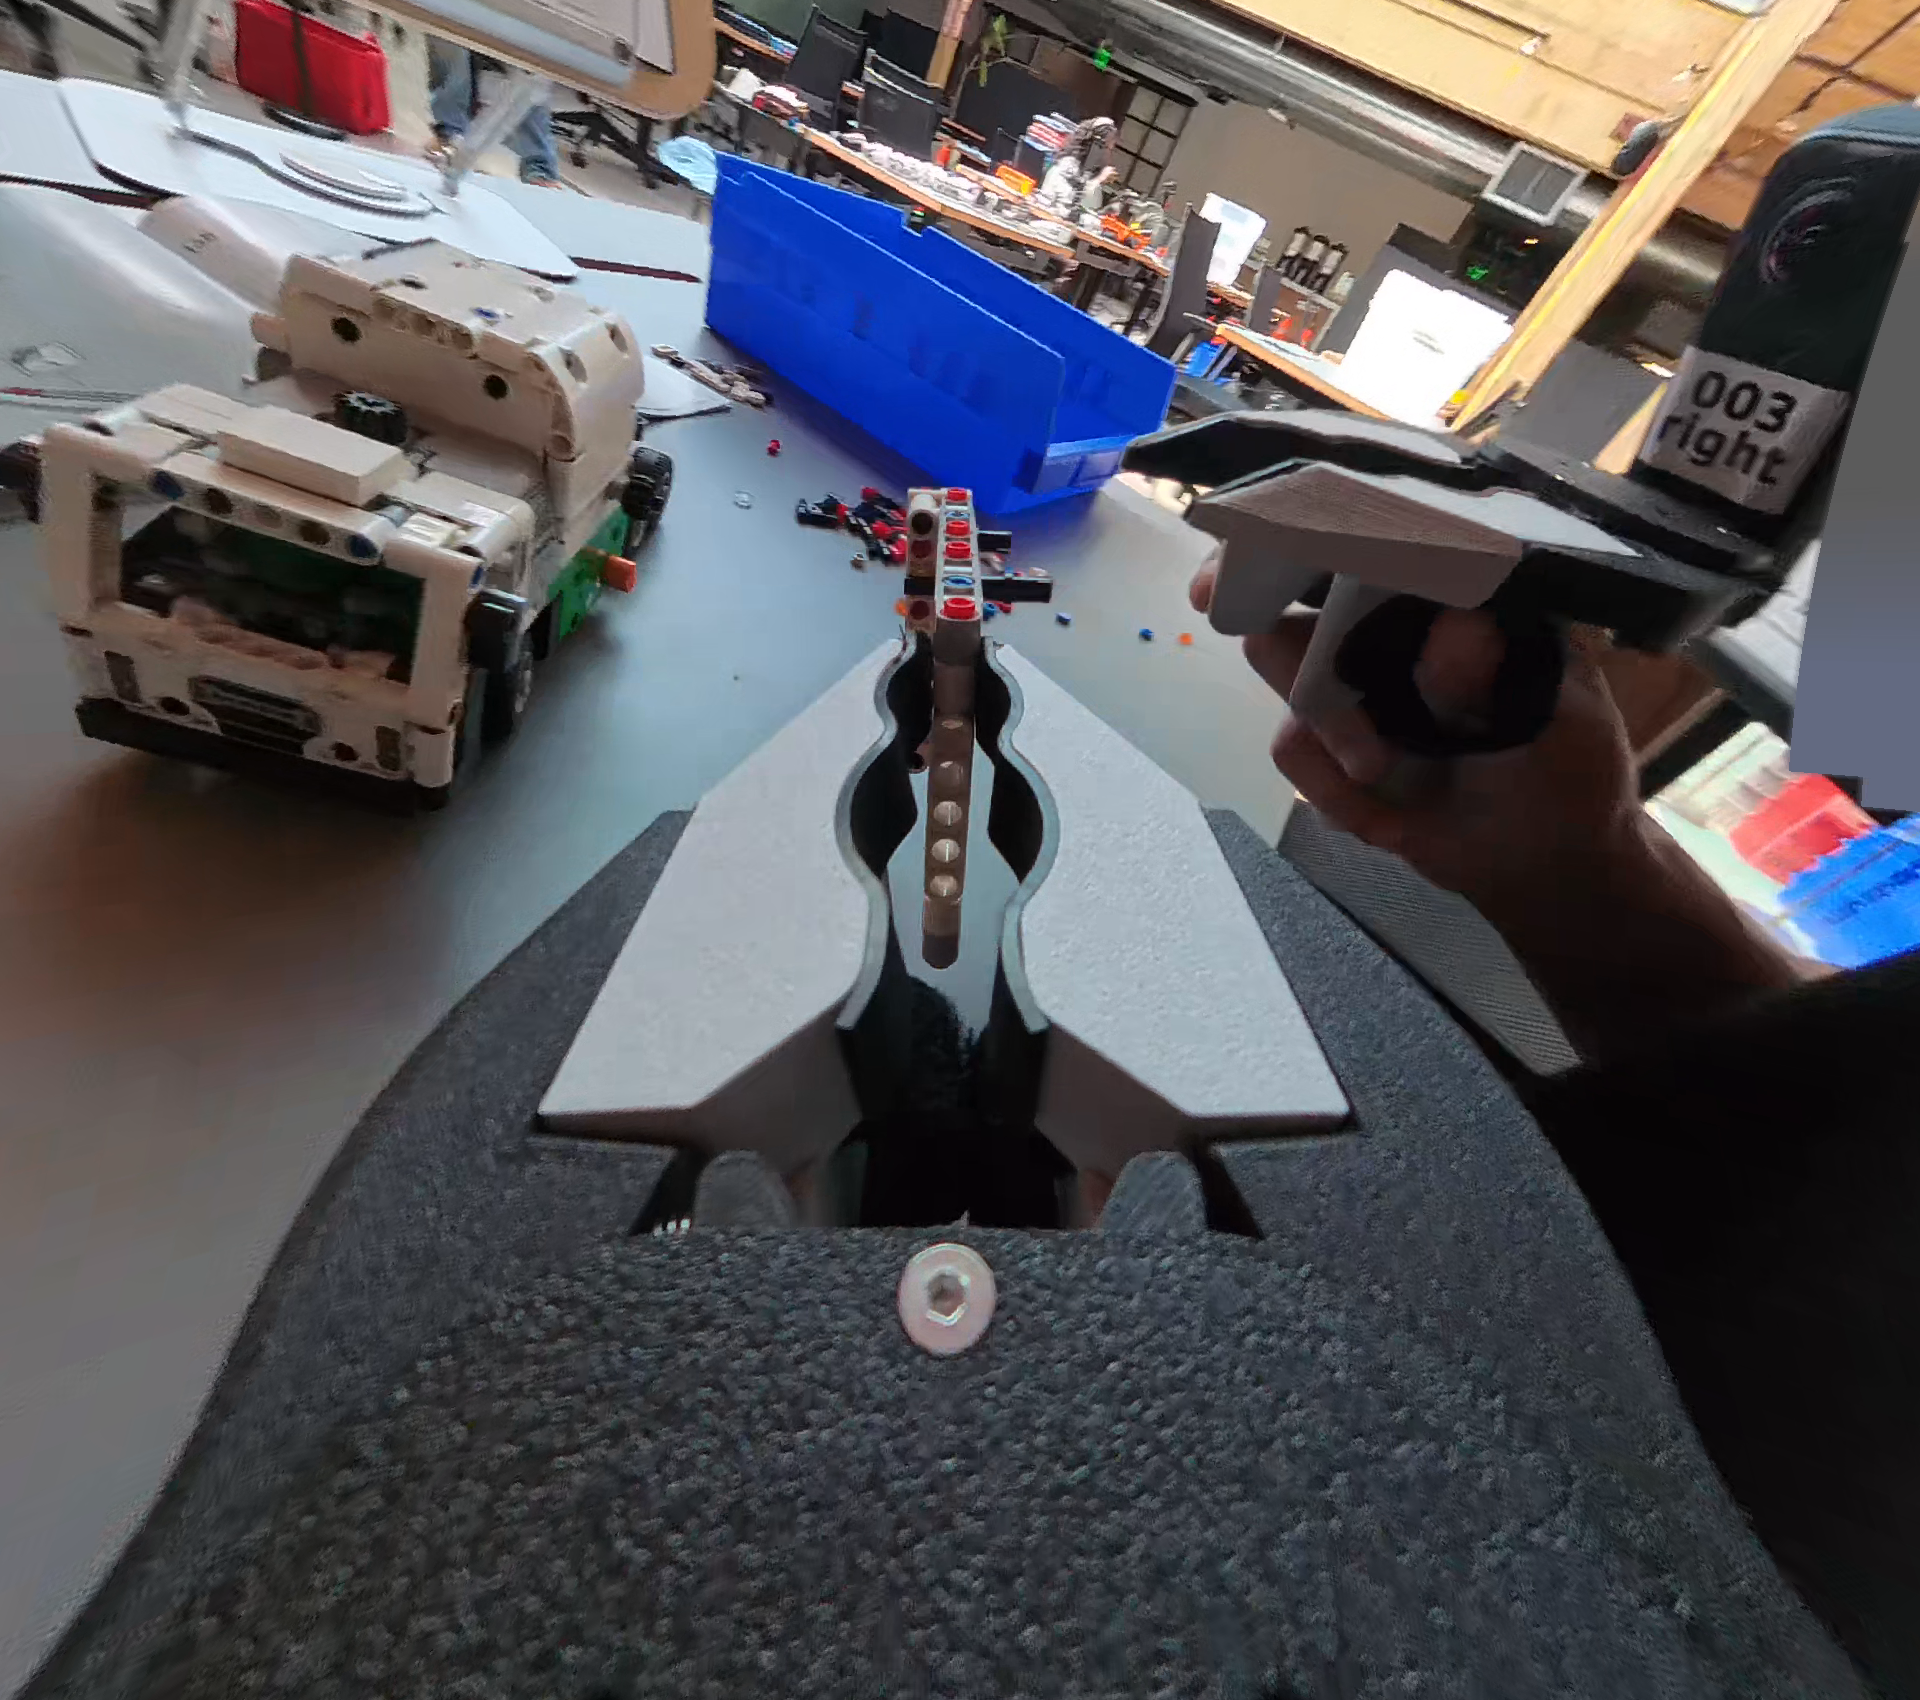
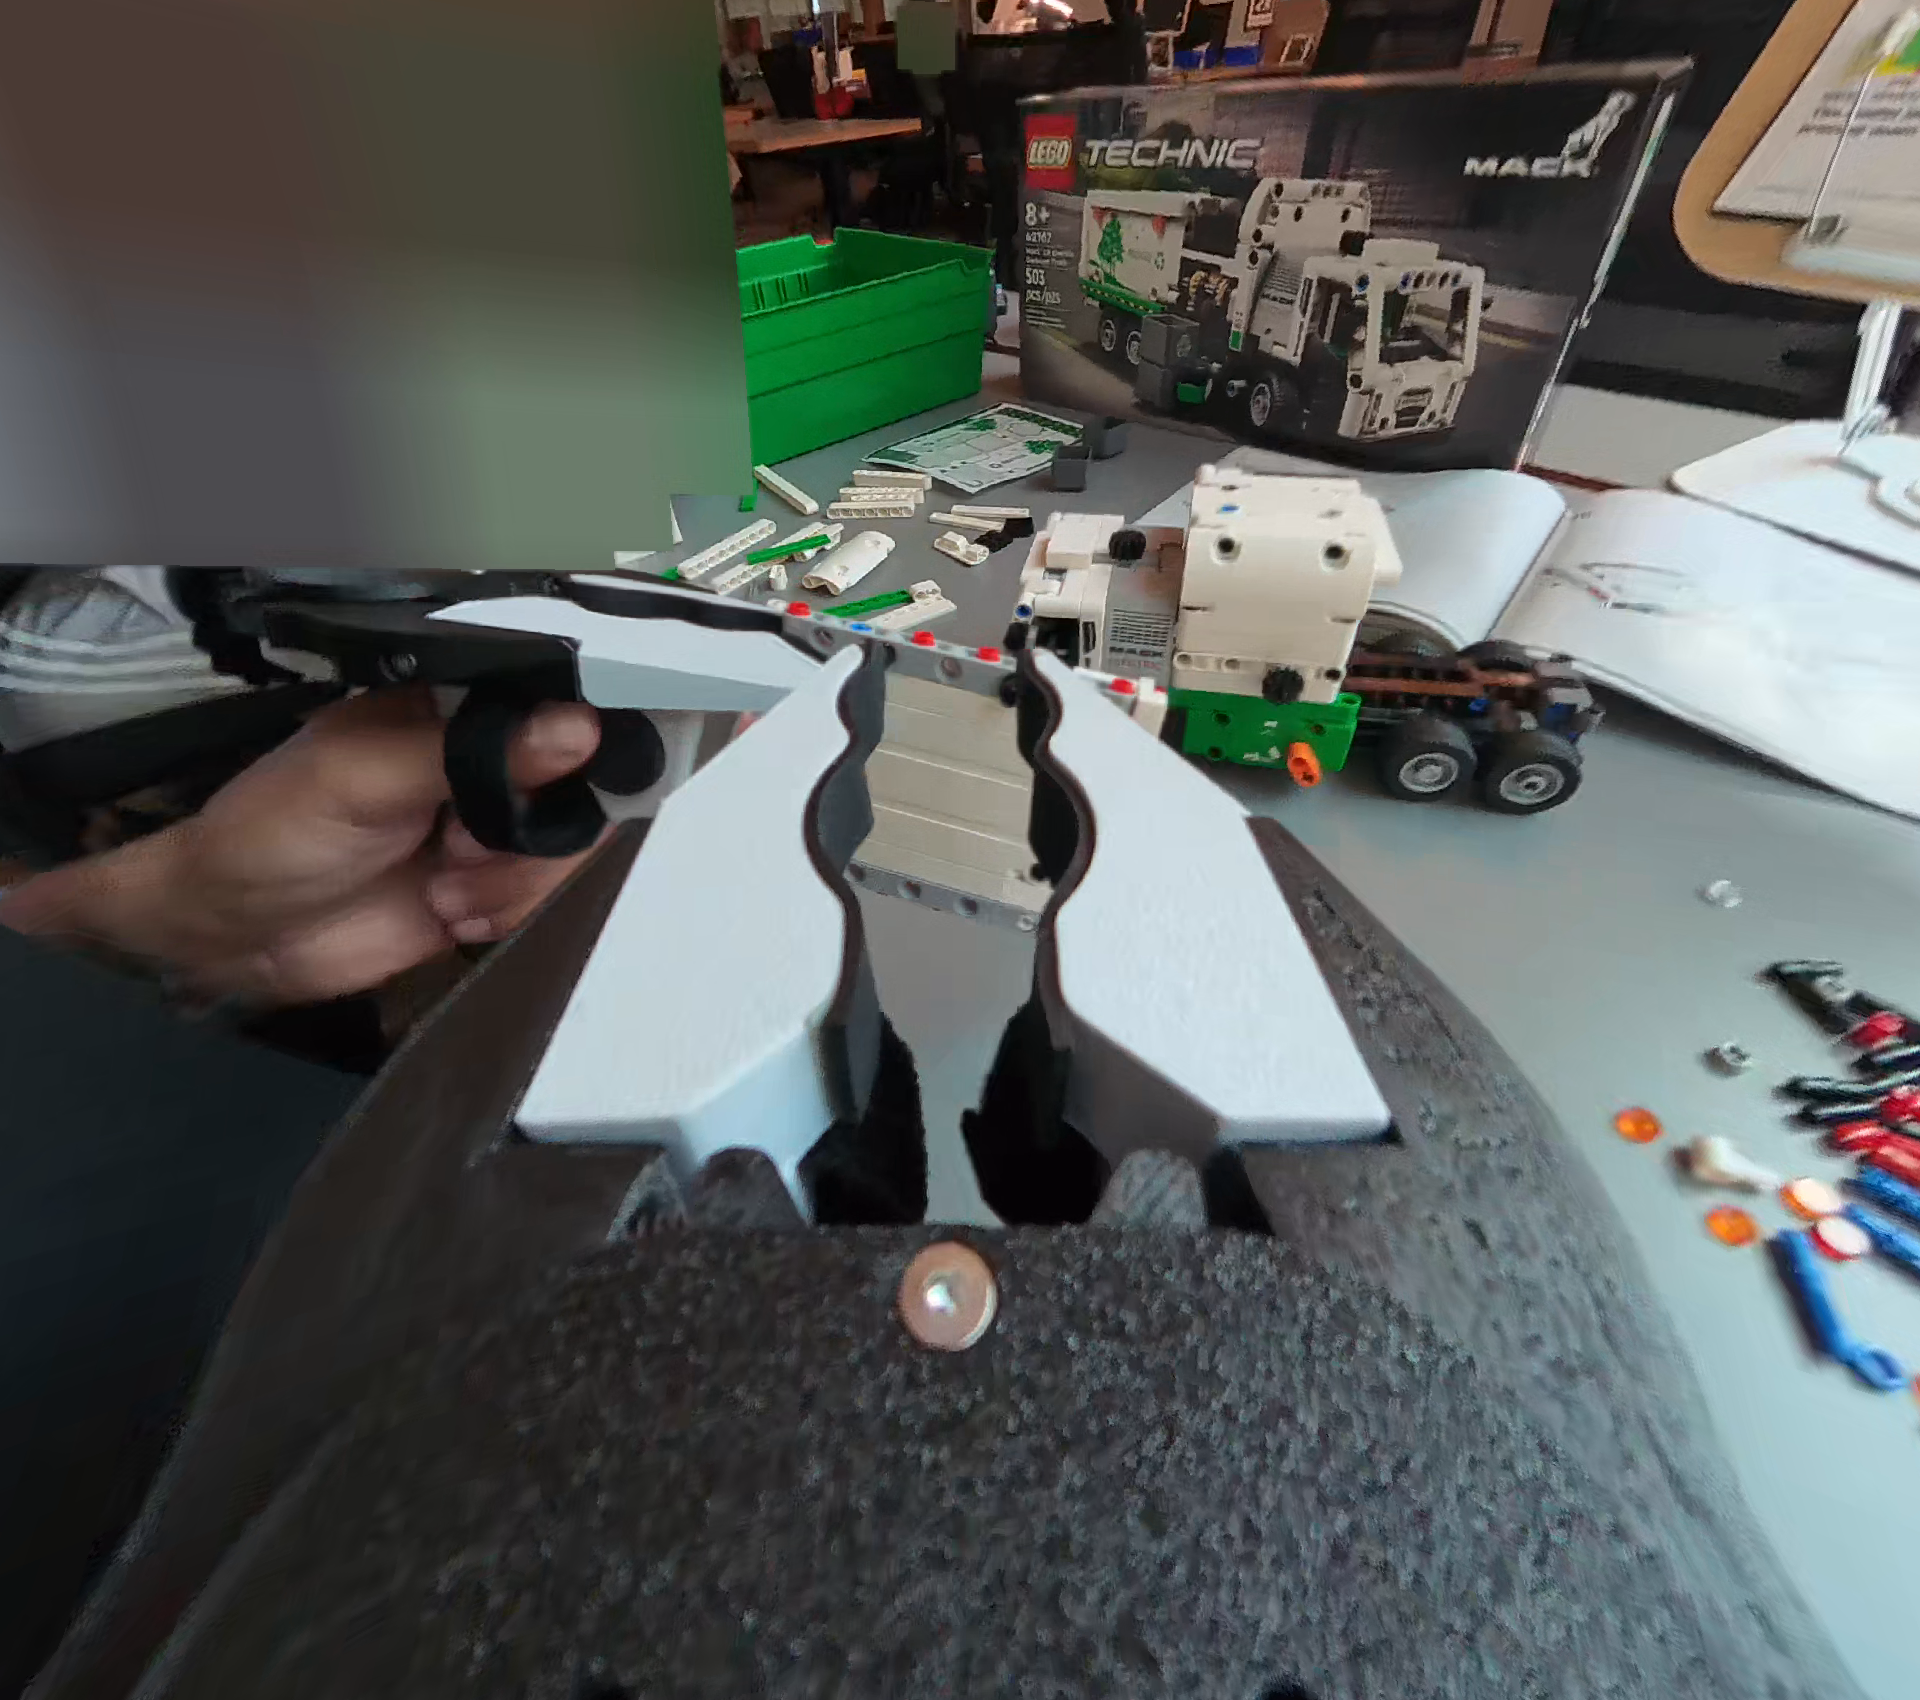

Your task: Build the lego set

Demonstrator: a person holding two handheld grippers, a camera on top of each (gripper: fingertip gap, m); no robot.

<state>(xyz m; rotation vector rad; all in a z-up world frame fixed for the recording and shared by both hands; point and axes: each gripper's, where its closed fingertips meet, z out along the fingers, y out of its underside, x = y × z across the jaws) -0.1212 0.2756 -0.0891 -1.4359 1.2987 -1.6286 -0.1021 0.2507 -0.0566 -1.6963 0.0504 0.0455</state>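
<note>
Left wrist view: left gripper [image 1: 951,663] clamps a grey panel assembly [image 1: 948,601]; right gripper [image 2: 948,674] stands open around it.

The left hand-held gripper [image 1: 943,663] has white fingers with black pads on a speckled dark grey body, and clamps a grey holed beam panel [image 1: 951,570] studded with red and blue pins. The brick-built toy truck [image 1: 343,507] is white with a green base, black wheels and an orange pin. A bright blue plastic bin [image 1: 914,341] and a green plastic bin [image 2: 862,331] stand on the plain grey surface [image 1: 623,694].
</note>
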